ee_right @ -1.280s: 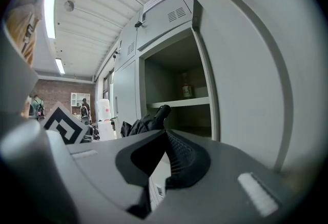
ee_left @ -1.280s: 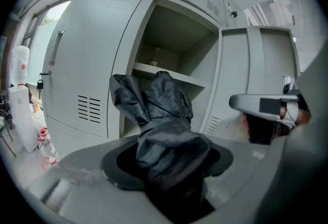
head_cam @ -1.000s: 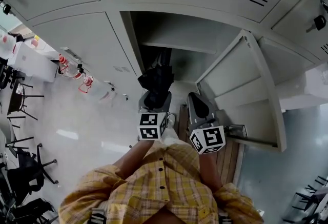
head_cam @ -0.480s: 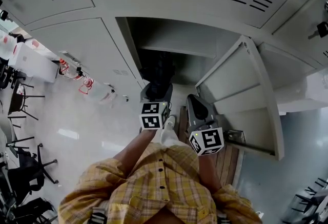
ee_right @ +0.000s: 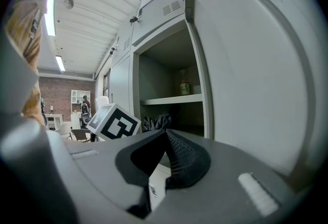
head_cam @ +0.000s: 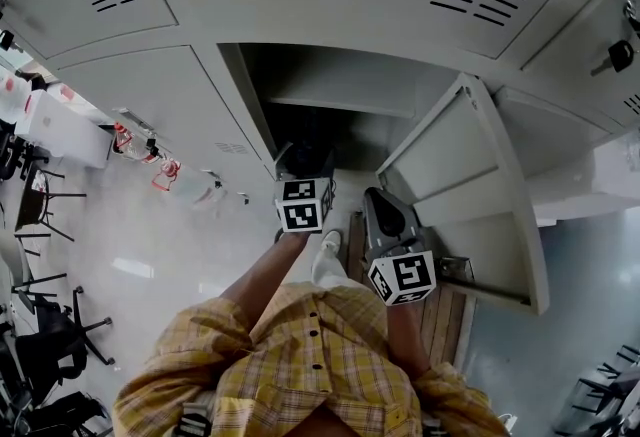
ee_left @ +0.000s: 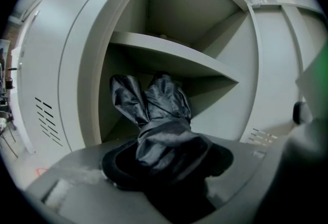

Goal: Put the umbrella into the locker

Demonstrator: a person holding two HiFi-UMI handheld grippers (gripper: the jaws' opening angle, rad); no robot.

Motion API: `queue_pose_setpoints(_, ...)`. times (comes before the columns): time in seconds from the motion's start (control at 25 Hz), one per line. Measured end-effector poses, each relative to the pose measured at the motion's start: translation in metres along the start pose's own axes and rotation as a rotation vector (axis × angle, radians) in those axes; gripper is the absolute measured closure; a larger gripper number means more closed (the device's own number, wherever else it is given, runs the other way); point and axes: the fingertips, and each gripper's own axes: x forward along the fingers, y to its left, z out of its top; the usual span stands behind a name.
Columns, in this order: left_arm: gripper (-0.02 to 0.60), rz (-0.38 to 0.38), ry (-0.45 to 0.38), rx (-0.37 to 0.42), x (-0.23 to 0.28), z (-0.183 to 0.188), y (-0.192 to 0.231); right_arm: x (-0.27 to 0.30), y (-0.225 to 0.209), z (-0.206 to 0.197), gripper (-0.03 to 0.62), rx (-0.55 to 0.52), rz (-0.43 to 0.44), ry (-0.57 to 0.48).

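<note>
The left tongs (ee_left: 166, 162) are clamped on the umbrella (ee_left: 163, 128), a folded black bundle of glossy, crumpled fabric bunched into two rounded lobes. Its front end reaches into the open locker (ee_left: 84, 69), just below the shelf (ee_left: 174, 59). The right tongs (ee_right: 165, 156) are pressed together on nothing, near the open door (head_cam: 470, 175).

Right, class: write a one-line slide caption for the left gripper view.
Left gripper holds a black umbrella at the open locker, just below its shelf.
</note>
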Motion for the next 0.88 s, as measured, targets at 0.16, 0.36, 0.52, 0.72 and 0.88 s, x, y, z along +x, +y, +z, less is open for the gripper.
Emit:
queue_pose_setpoints(0.16, 0.308, 0.012, -0.012, 0.022, 0.011, 0.005, 0.002, 0.000, 0.001, -0.003, 0.605, 0.001, 0.001, 0.007)
queue_pose_setpoints(0.36, 0.307, 0.023, -0.048, 0.051, 0.027, 0.012, 0.005, 0.001, 0.001, -0.007, 0.605, 0.004, -0.002, 0.014)
queue_pose_setpoints(0.52, 0.304, 0.029, -0.074, 0.078, 0.036, 0.016, 0.007, 0.003, 0.001, -0.007, 0.605, 0.000, 0.000, 0.017)
queue_pose_setpoints(0.72, 0.301, 0.037, -0.106, 0.103, 0.046, 0.021, 0.008, 0.004, 0.001, -0.007, 0.605, -0.003, 0.002, 0.020)
queue_pose_setpoints(0.88, 0.296, 0.041, -0.117, 0.110, 0.053, 0.024, 0.010, 0.005, 0.001, -0.008, 0.605, -0.002, 0.003, 0.022)
